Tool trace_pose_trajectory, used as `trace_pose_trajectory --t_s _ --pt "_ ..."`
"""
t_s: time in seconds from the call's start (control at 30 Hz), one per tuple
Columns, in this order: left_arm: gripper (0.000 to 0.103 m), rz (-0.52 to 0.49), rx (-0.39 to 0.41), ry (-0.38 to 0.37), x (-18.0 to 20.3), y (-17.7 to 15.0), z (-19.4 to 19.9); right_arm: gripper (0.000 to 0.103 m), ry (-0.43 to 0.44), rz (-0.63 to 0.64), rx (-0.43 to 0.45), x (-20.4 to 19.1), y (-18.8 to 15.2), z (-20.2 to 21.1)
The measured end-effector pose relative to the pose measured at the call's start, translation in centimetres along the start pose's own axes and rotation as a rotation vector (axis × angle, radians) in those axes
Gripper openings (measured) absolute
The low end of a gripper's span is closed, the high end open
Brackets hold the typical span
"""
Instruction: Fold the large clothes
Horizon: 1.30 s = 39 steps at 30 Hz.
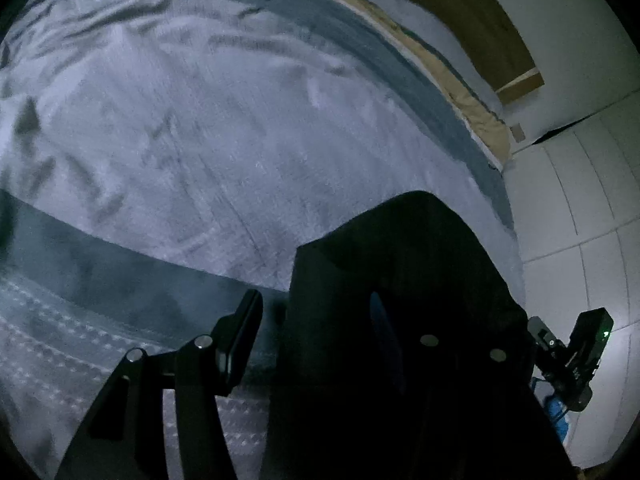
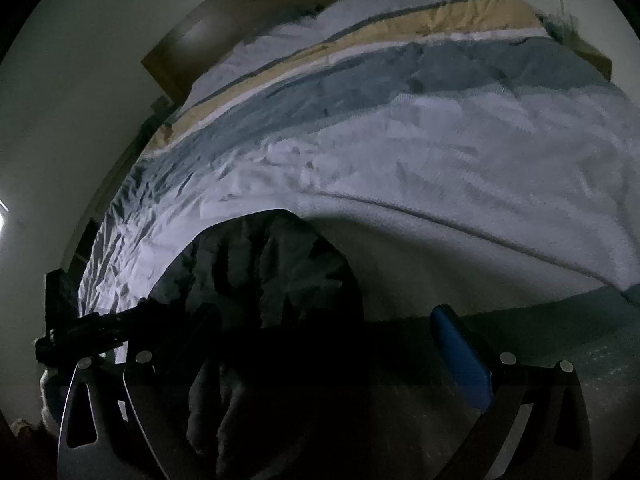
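Note:
A black garment (image 1: pixel 400 280) hangs over the right finger of my left gripper (image 1: pixel 314 300) and hides most of it. The bare left finger (image 1: pixel 240 340) stands apart from the cloth, so the jaws are open. In the right wrist view the same dark garment (image 2: pixel 272 272) drapes over the left finger of my right gripper (image 2: pixel 324 312). Its blue-padded right finger (image 2: pixel 460 360) stands clear of the cloth, with a gap between. Both grippers point down over a bed. Each shows in the other's view: the right gripper (image 1: pixel 568 356) and the left gripper (image 2: pixel 80 332).
A wrinkled pale blanket (image 1: pixel 200 140) with grey-blue and tan stripes (image 2: pixel 360 68) covers the bed. A wooden headboard (image 1: pixel 480 20) stands at the far end. White floor tiles (image 1: pixel 580 208) lie beside the bed, and a pale wall (image 2: pixel 60 120) is close by. The room is dim.

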State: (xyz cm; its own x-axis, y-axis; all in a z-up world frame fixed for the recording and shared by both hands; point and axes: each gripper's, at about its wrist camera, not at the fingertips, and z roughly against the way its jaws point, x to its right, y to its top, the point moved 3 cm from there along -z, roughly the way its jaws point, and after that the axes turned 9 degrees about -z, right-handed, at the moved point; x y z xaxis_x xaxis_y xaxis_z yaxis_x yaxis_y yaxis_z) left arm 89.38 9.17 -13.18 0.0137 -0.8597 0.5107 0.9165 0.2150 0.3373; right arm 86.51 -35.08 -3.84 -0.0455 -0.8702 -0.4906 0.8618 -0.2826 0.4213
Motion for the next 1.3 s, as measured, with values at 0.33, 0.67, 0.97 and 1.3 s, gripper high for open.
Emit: trace_pose_trajectory --t_s 0.33,0.67,0.97,1.3 --pt "0.015 0.001 -0.027 0.050 1.7 -0.7 -1.7 0.027 0.050 -0.010 -0.071 -1.6 -0.5 -1.1" --pt "0.009 -0.075 0.053 0.052 5.2 -3.7 6.2 0.015 0.086 0.080 -0.043 -4.3 -2.7 7.5" --pt "0.009 -0.136 0.091 0.012 7.3 -11.6 16.0 0.011 0.122 0.125 -0.029 -5.6 -9.7 17.0" --pt "0.009 -0.180 0.027 0.024 6.2 -22.6 17.7 0.011 0.153 0.054 -0.039 -1.6 -18.2 20.2"
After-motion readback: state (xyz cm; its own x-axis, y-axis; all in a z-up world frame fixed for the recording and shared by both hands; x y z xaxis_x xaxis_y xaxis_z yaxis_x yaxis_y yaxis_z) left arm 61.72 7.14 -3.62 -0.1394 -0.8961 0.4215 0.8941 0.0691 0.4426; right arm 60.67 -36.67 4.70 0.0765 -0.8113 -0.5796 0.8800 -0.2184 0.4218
